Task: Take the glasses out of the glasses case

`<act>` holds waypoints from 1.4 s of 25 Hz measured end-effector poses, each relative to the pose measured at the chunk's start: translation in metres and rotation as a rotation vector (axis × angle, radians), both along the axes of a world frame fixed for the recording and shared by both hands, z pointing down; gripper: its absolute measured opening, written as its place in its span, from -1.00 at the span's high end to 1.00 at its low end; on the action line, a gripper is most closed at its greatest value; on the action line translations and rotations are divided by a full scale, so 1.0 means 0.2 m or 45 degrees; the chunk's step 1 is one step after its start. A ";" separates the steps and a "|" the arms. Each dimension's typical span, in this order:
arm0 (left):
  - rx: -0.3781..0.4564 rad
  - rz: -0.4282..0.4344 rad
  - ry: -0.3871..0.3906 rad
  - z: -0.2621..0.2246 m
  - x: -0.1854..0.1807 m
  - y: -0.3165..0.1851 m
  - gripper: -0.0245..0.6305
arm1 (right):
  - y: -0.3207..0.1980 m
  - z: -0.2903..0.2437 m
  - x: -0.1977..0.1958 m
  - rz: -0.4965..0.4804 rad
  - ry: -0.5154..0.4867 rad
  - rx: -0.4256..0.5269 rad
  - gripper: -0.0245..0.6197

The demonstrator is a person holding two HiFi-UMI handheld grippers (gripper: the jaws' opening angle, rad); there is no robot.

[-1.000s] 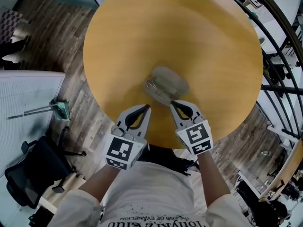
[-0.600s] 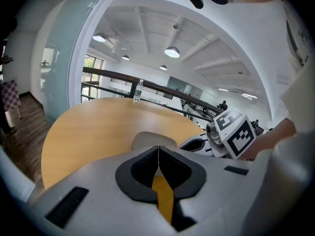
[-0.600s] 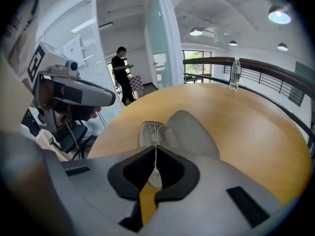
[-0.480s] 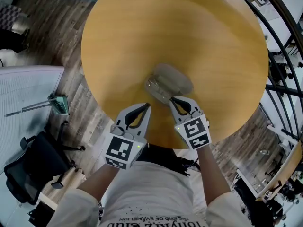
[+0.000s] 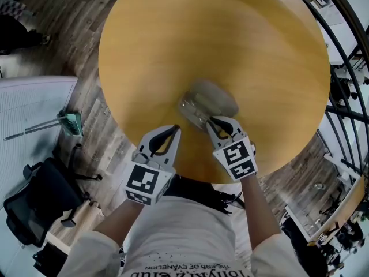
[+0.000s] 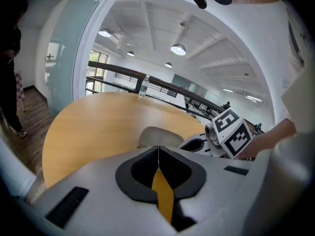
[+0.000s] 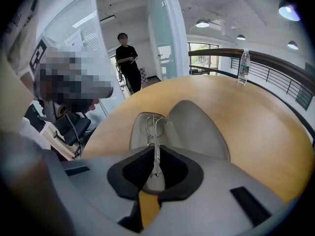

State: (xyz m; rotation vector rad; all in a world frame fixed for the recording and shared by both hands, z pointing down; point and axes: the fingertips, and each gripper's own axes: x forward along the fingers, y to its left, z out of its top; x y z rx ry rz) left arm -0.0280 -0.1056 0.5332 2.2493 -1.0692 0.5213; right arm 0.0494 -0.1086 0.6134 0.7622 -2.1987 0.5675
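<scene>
Round honey-yellow wooden table [image 5: 173, 51] is showing a smooth satin finish with faint straight grain. Open oval grey glasses case [image 5: 214, 98] is looking like frosted, semi-translucent plastic, matt. Thin silver metal-wire glasses [image 7: 155, 132] are glinting, polished. Right gripper [image 5: 212, 123] and left gripper [image 5: 176, 129] are presenting smooth matt pale-grey plastic shells with black, rubbery-looking jaw linings; marker cubes [image 5: 236, 159] are showing matt black-on-white print. Grey-brown plank floor [image 5: 98, 143] is showing rough, weathered-looking wood grain.
</scene>
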 end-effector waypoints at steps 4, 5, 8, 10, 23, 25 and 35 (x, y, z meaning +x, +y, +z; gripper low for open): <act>-0.010 -0.013 0.002 0.02 0.00 -0.03 0.85 | -0.02 0.04 0.00 -0.039 0.025 -0.011 0.83; -0.012 -0.013 0.002 0.02 0.00 -0.03 0.85 | -0.02 0.05 0.00 -0.050 0.032 -0.018 0.83; -0.021 -0.018 0.004 0.03 0.00 -0.03 0.85 | -0.02 0.07 -0.01 -0.081 0.043 -0.037 0.67; -0.028 -0.025 0.006 0.04 -0.01 -0.04 0.85 | -0.02 0.08 -0.02 -0.099 0.037 -0.054 0.68; -0.037 -0.048 0.002 0.06 -0.03 -0.03 0.85 | 0.01 0.13 -0.03 -0.260 0.107 -0.133 0.75; -0.037 -0.048 0.003 0.06 -0.03 -0.03 0.85 | 0.02 0.13 -0.04 -0.300 0.120 -0.144 0.77; -0.038 -0.052 0.002 0.05 -0.04 -0.02 0.85 | 0.01 0.11 -0.05 -0.327 0.132 -0.122 0.81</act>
